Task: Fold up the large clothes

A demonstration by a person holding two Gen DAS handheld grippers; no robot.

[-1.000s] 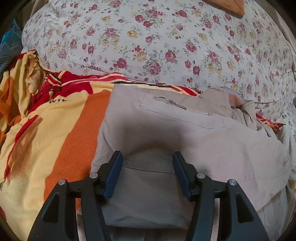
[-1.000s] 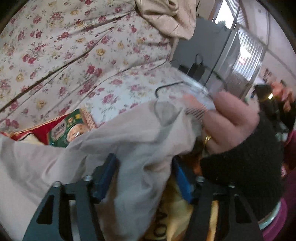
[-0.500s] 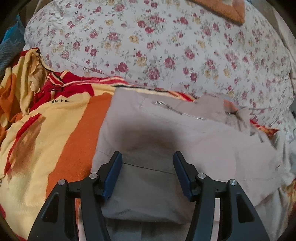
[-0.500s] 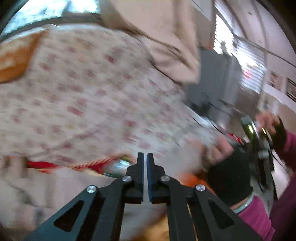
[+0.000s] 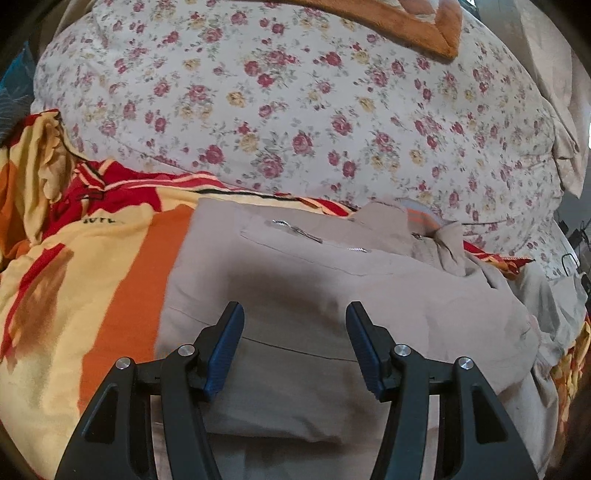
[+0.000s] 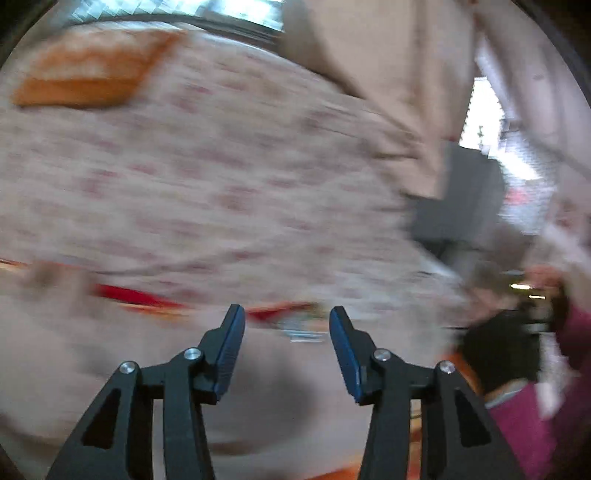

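Blur across nearly all of the right wrist view: floral pattern smeared into streaks, edges lost. Sharp there only the right claw [image 6: 286,325], jaws opening, blue pads apart, nothing between them. Below and beyond it, pale beige cloth, presumably the same beige jacket [image 5: 332,295] seen clearly from the left wrist, though too smeared to be sure. At far right, a person's dark-gloved hand [image 6: 498,350] and magenta sleeve [image 6: 517,424], partly cut off by the frame edge; what lies in that hand, impossible to tell.

From the left wrist, much clearer. Left claw [image 5: 294,321] half spread over the jacket, pads apart with only flat fabric beneath, gripping nothing. Jacket spread on the bed, chest zipper [image 5: 297,230] toward the far side, collar bunched at far right, near hem hidden under the claw arms and cut off at the bottom of the frame. Right part of the jacket rumpled, shape unclear. Under and to the left of it, an orange, yellow and red blanket [image 5: 92,277], small dark lettering on it too small to read. Beyond both, a floral quilt [image 5: 295,110] heaped high, with an orange cushion [image 5: 406,26] at the top edge, mostly out of frame.
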